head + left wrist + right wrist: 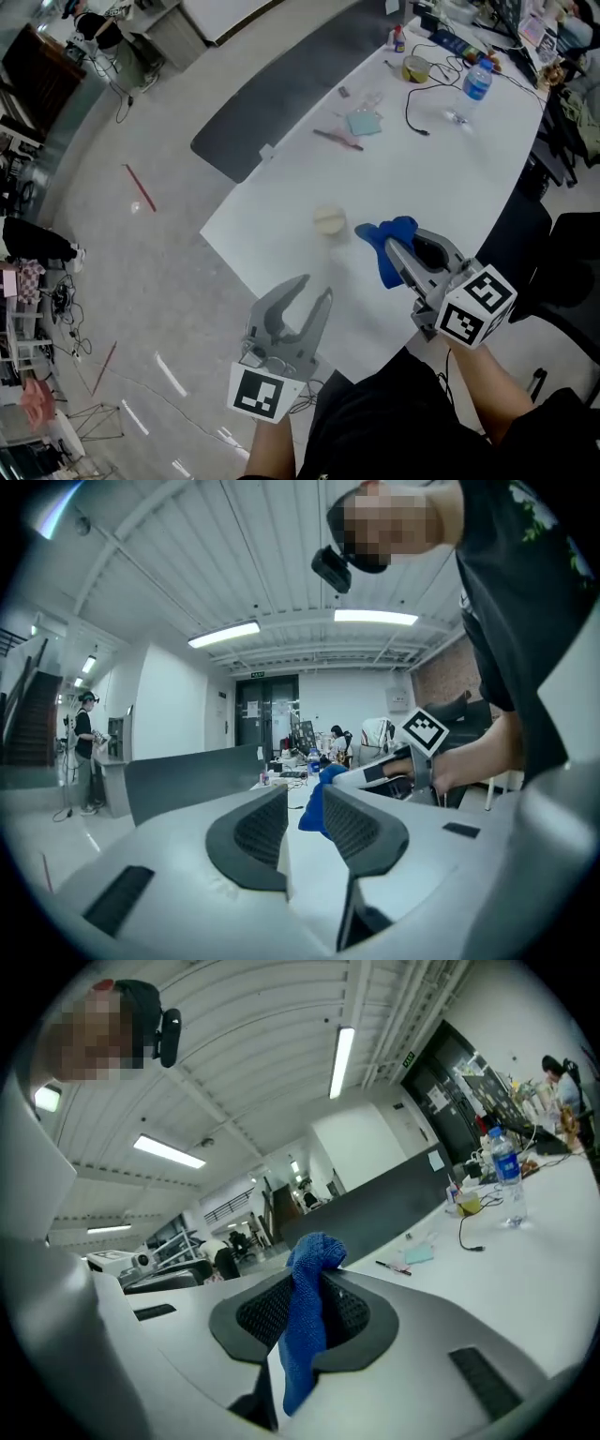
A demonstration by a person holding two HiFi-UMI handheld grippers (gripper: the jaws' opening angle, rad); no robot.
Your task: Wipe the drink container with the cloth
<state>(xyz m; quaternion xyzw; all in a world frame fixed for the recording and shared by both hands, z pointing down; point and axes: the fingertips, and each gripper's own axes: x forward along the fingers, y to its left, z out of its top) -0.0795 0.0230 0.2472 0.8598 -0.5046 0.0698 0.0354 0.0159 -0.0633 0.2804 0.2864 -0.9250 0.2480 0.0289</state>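
Note:
A small cream round drink container (330,221) stands on the white table (441,178) near its front-left edge. Just to its right, my right gripper (392,246) is shut on a blue cloth (373,234). The cloth (305,1335) hangs down between that gripper's (305,1312) pads. My left gripper (315,286) hovers below the container, off the table's edge. Its jaws stand partly apart with nothing between them. In the left gripper view, the cloth (312,810) and the right gripper (375,771) show beyond the left gripper (305,803).
At the table's far end are a water bottle (476,82), a yellow cup (416,68), a black cable (417,122), a teal pad (364,123) and a pen (337,139). A dark floor mat (281,84) lies left of the table. A black chair (562,272) stands at the right.

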